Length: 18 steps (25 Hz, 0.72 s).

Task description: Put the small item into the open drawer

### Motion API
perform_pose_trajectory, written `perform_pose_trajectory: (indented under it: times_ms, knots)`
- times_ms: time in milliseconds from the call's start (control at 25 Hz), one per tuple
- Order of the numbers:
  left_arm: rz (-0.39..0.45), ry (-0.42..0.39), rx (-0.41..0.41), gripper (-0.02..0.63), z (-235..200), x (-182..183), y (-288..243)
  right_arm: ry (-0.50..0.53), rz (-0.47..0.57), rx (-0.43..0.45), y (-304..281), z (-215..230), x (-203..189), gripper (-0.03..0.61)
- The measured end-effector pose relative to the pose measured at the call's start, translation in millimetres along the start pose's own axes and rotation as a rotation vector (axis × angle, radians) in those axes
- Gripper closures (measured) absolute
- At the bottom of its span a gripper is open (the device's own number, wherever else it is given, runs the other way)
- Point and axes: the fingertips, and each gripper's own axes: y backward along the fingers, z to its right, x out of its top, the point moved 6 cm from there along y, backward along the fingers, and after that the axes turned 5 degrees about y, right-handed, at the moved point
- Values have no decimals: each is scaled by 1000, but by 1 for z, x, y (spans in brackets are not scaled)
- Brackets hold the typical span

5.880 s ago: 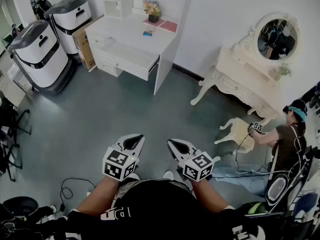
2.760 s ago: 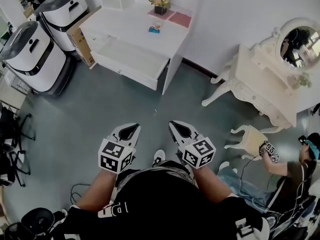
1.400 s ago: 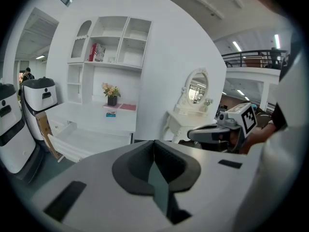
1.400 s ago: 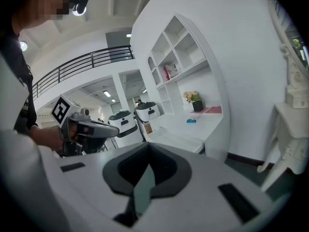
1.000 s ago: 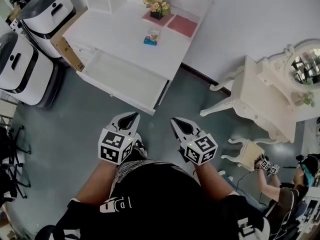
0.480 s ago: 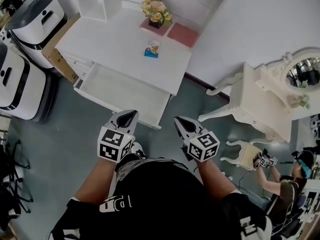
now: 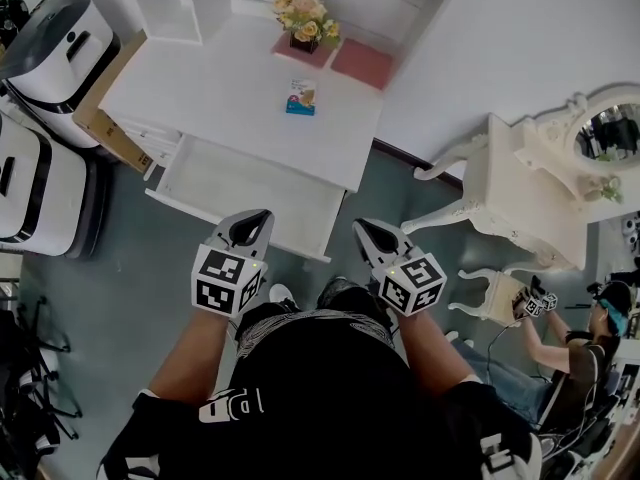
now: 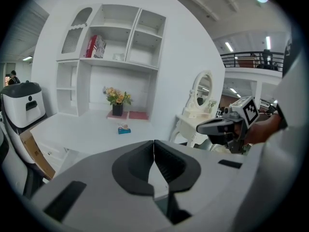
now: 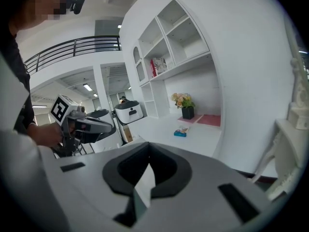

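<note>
The small item, a blue-and-white packet (image 7: pixel 300 96), lies on the white desk (image 7: pixel 200 88) near its back; it also shows in the left gripper view (image 8: pixel 124 129) and the right gripper view (image 9: pixel 181 132). The open drawer (image 7: pixel 190 183) juts out from the desk front, and nothing shows inside it. My left gripper (image 7: pixel 256 217) is shut and empty, its tip over the drawer's near edge. My right gripper (image 7: pixel 363 228) is also shut and empty, level with the left one, just right of the drawer's corner. Both are well short of the packet.
A vase of flowers (image 7: pixel 301 13) and a pink mat (image 7: pixel 362 63) stand behind the packet. White machines (image 7: pixel 50 38) and a cardboard box (image 7: pixel 100 118) flank the desk's left. A vanity table (image 7: pixel 530 193), a stool (image 7: pixel 492 293) and a seated person (image 7: pixel 585 343) are at the right.
The desk and its open drawer have drawn closer, from far across the floor to just ahead of the gripper tips. Both grippers stayed shut, side by side.
</note>
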Motion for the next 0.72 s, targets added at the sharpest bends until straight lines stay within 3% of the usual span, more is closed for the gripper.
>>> perform_pose_trajectory:
  times_ms: [520,720]
  knots:
    - [-17,8,52,597,-6,15,-47,18,2,85,-32,34,16,569]
    - [6,-2,116,597,-17,35,-75,17,10,117,-46,59,24,569]
